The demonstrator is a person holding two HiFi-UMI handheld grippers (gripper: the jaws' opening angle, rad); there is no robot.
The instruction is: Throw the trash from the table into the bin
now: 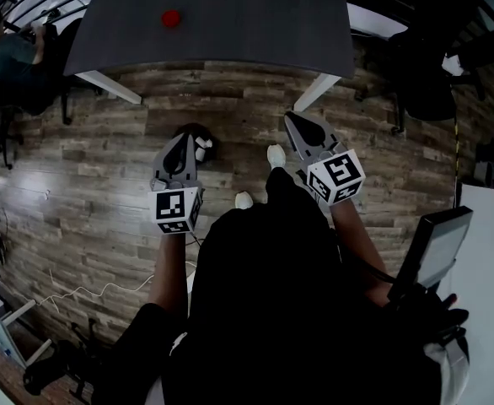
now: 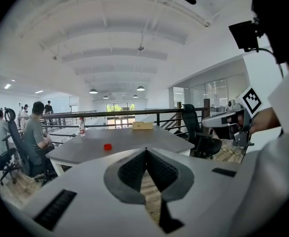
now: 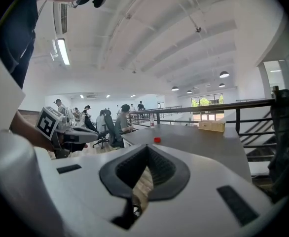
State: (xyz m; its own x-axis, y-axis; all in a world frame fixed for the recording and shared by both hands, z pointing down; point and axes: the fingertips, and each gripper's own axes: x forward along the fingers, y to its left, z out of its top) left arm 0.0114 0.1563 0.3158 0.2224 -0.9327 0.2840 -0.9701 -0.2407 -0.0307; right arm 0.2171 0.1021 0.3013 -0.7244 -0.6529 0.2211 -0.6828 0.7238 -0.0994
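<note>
A small red piece of trash (image 1: 171, 18) lies on the dark grey table (image 1: 255, 24) ahead of me; it also shows as the red piece (image 2: 107, 146) in the left gripper view and as the red piece (image 3: 157, 140) in the right gripper view. Both grippers hover over the wood floor, short of the table. My left gripper (image 1: 180, 139) is shut with nothing in it, pads (image 2: 134, 169) touching. The right gripper (image 1: 296, 118) is likewise shut and holds nothing, pads (image 3: 159, 167) meeting at the tip. A dark round bin (image 1: 198, 135) with something white in it stands on the floor beside the left gripper.
A bottle (image 2: 81, 127) and a cardboard box (image 2: 142, 125) stand at the table's far side. A seated person (image 2: 36, 135) is at the table's left end. Black office chairs (image 1: 428, 83) stand to the right. A white table corner (image 1: 491, 251) with a dark screen is at my right.
</note>
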